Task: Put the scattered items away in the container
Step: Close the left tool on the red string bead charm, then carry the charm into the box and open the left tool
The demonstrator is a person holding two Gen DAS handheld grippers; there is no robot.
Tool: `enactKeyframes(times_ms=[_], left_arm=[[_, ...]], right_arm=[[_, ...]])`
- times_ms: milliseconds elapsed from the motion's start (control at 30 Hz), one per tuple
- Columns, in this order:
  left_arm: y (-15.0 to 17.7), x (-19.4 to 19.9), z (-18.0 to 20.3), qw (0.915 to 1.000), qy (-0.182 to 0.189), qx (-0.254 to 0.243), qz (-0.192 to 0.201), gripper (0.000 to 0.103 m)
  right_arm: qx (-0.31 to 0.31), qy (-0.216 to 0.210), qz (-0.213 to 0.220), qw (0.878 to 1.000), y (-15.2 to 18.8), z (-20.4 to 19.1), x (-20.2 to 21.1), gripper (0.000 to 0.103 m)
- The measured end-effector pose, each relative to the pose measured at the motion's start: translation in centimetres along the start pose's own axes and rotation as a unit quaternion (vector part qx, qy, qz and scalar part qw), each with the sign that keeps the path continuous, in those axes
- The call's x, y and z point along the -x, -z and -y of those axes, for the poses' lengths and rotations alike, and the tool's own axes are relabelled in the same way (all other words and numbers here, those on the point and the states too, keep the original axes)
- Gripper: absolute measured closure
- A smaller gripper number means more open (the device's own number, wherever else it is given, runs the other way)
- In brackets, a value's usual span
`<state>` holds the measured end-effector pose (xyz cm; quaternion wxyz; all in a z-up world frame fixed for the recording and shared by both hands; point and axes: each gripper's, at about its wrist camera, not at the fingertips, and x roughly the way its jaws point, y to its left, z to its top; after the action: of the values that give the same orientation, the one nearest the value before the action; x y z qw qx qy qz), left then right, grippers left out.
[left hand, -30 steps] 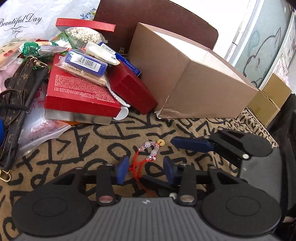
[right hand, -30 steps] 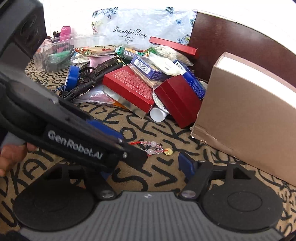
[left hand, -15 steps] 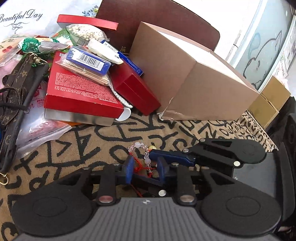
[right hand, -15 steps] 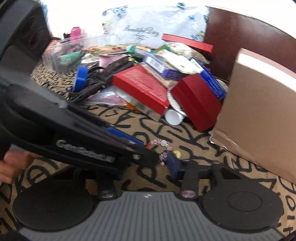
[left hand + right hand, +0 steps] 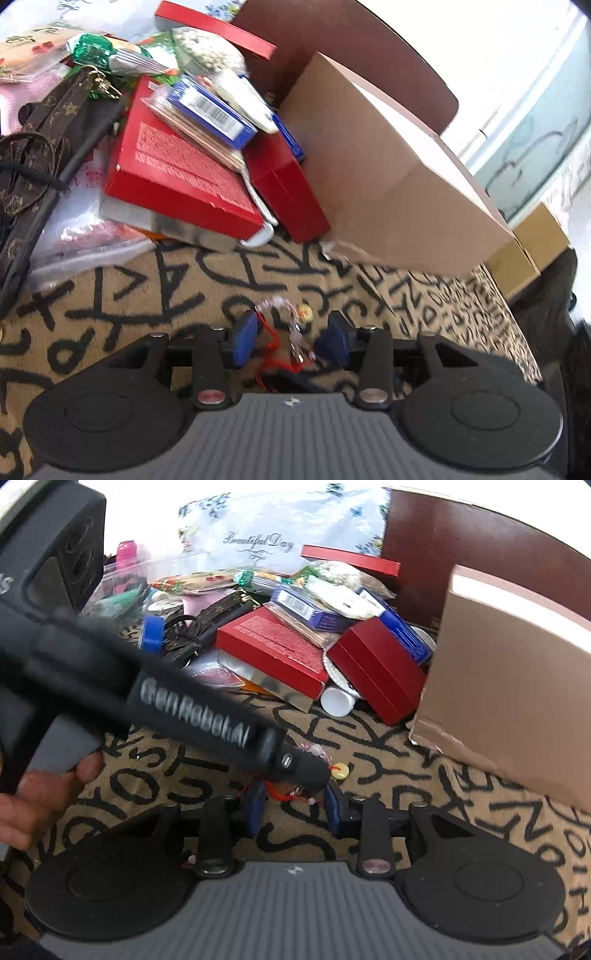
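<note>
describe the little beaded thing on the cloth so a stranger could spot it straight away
Find the big brown cardboard box; on the letter-patterned cloth before it lies a red-cord charm. It alone has pale beads and a small yellow disc; everything else is boxes, packets and straps.

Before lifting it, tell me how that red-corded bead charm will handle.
The bead charm will likely be floppy: its red cord lies in loose loops. Probably light, with small beads. It may slip out, since the left gripper is opening with the thin cord between its jaws.
</note>
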<state>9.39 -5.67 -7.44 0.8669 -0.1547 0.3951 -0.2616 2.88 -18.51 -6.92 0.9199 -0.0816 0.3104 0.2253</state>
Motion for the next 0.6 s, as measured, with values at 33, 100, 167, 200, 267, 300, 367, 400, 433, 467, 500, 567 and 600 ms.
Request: enactKeyframes(times_ms=[33,100,167,200,267,300,367,400,433,467,500,567,600], left_arm=[[-0.2,-0.3,0.1,1.0000,-0.002,0.000,0.001,0.058],[-0.6,-0.7,0.3,1.0000,-0.005,-0.005,0.003,0.062],[-0.9,-1.2,0.4,0.9998,-0.014,-0.013,0.001,0.074],[-1.0,-1.3,0.3,0.9997,-0.021,-0.015,-0.003,0.094],[-1.1,-1.3,-0.1,0.9996,-0.024,-0.009,-0.007,0.101],[-1.1,-1.2,-0.4,0.9998,-0.019,-0.005,-0.009,0.101],[-1.1,-0.9,-0.8,0.9998,-0.012,0.006,-0.013,0.101],[-1.1,-0.8,-0.9,0.9998,-0.010,0.010,-0.015,0.101],[-1.1,-0.7,-1.0,0.9997,-0.008,0.014,-0.017,0.101],[-1.1,-0.5,-1.1,0.9997,-0.007,0.018,-0.017,0.101],[-1.1,-0.3,-1.1,0.9996,-0.006,0.021,-0.018,0.101],[-1.2,0.2,-1.1,0.9994,0.001,0.029,-0.016,0.101],[-1.2,0.5,-1.0,0.9993,0.006,0.033,-0.014,0.101]], right_arm=[[-0.003,0.004,0.000,1.000,0.1,-0.2,0.0,0.070],[0.002,0.019,0.001,1.000,0.1,-0.9,-0.1,0.070],[0.000,0.027,0.001,1.000,0.0,-1.3,-0.3,0.072],[-0.005,0.030,0.001,1.000,-0.1,-1.4,-0.4,0.073],[-0.006,0.036,0.002,0.999,-0.3,-1.7,-0.4,0.083],[-0.005,0.037,0.001,0.999,-0.3,-1.8,-0.4,0.086],[-0.010,0.035,-0.003,0.999,-0.3,-2.0,-0.3,0.103],[-0.013,0.036,-0.003,0.999,-0.3,-2.0,-0.2,0.103],[-0.017,0.036,-0.004,0.999,-0.2,-2.0,-0.1,0.103],[-0.023,0.034,-0.004,0.999,-0.2,-1.9,0.1,0.103],[-0.032,0.031,-0.002,0.999,-0.2,-1.7,0.3,0.103],[-0.045,0.028,0.004,0.999,-0.1,-1.4,0.8,0.103],[-0.049,0.028,0.010,0.998,-0.2,-1.4,1.2,0.103]])
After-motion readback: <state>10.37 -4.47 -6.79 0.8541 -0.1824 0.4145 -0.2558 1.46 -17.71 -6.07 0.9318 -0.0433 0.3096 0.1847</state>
